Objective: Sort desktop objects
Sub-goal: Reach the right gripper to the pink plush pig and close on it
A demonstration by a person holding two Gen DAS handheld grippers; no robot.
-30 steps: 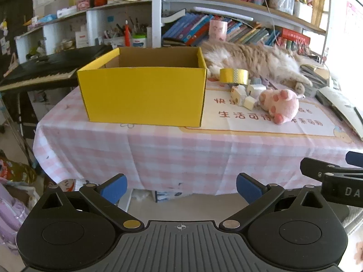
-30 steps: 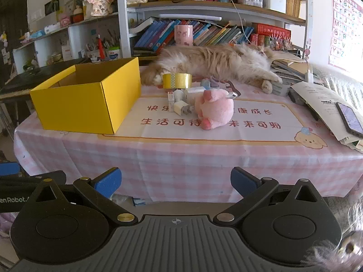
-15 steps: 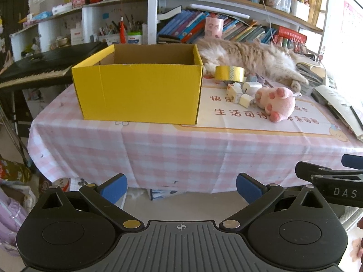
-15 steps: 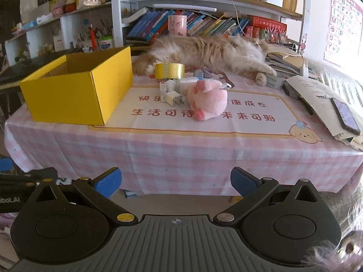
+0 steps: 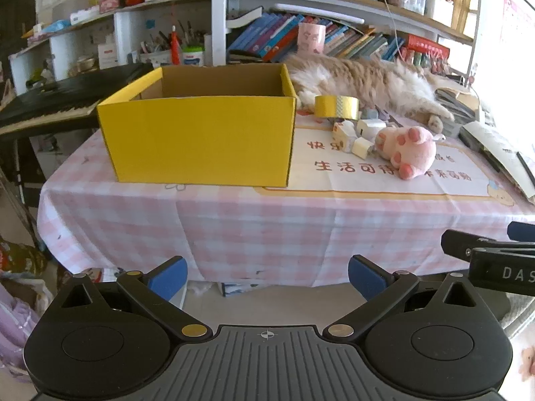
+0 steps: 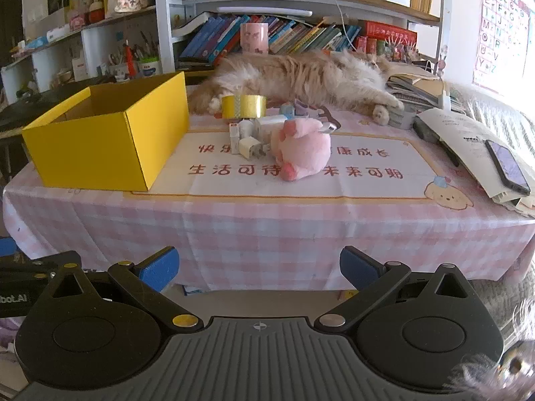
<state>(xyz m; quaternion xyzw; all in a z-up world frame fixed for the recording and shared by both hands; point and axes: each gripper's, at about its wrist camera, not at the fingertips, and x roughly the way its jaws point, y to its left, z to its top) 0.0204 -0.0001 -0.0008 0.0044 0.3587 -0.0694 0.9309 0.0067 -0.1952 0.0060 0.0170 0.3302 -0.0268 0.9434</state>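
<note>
Pink checked table (image 6: 267, 227) lying ahead; we are holding left gripper (image 5: 265, 275) and right gripper (image 6: 259, 267) spread, empty. Risk: startling cat (image 6: 301, 75) sleeping beside tape roll (image 6: 243, 106), scattering items.

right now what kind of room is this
Probably a home study or child's room: crowded bookshelves, an alphabet poster on the wall, a keyboard piano beside the table, and a cat sprawled on the tabletop.

open yellow box (image 5: 200, 140), pink plush (image 5: 409, 148) beside
</note>
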